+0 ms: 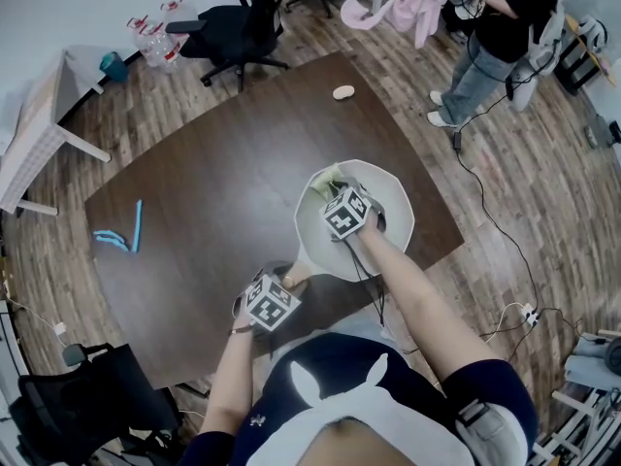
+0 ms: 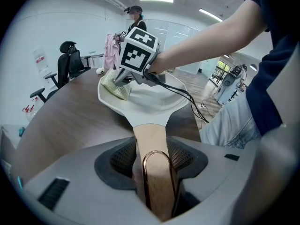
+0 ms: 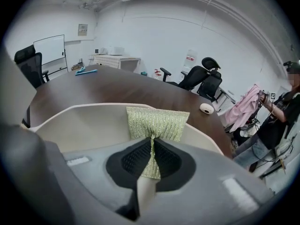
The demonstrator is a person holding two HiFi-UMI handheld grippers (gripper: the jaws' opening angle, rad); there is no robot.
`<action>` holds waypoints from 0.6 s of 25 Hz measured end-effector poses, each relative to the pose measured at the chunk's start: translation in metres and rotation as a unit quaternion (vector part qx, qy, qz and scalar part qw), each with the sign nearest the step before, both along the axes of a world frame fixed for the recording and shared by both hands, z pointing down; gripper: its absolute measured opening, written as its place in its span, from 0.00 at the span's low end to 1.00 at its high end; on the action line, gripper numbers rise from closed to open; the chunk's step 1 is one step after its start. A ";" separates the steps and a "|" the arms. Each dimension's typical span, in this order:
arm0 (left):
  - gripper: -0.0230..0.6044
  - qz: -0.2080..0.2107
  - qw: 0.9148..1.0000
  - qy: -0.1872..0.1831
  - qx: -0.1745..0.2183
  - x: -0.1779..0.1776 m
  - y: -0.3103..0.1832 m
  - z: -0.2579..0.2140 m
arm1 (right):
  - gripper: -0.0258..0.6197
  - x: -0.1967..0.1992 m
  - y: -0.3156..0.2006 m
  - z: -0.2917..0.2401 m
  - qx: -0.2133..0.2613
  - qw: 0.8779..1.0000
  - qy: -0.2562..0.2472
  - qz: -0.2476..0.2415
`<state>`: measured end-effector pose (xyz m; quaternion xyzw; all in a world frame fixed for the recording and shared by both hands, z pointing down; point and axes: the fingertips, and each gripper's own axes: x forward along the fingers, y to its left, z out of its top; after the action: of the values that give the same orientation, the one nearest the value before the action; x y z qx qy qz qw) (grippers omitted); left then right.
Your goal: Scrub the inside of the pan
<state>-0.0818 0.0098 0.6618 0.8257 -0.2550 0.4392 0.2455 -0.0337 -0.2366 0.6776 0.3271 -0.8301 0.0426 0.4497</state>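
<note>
Left tongs [image 2: 155, 172] are clamping the wooden handle [image 2: 151, 134] of the pan [image 1: 400, 223]; right tongs [image 3: 151, 159] are pinching a soft scrub pad [image 3: 158, 122] at its eleven o'clock. Pan is sitting at the tabletop's [image 1: 213, 192] four o'clock, likely rigid, slick; handle is giving surest hold.

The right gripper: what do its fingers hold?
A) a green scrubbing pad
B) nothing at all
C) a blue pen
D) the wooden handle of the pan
A: the right gripper has its fingers shut on the green scrubbing pad, which lies inside the pan.
</note>
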 end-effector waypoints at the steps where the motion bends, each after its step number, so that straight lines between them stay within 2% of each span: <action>1: 0.36 0.000 1.000 0.001 0.000 0.000 0.000 0.000 | 0.08 0.003 -0.002 0.000 0.001 1.000 0.003 0.004; 15: 0.36 -0.004 1.000 0.007 0.005 -0.001 0.001 -0.001 | 0.08 0.044 -0.021 0.003 0.038 0.996 0.069 0.048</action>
<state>-0.0832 0.0107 0.6606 0.8292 -0.2582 0.4310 0.2450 0.0102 -0.2581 0.6807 0.3859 -0.7813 0.0103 0.4904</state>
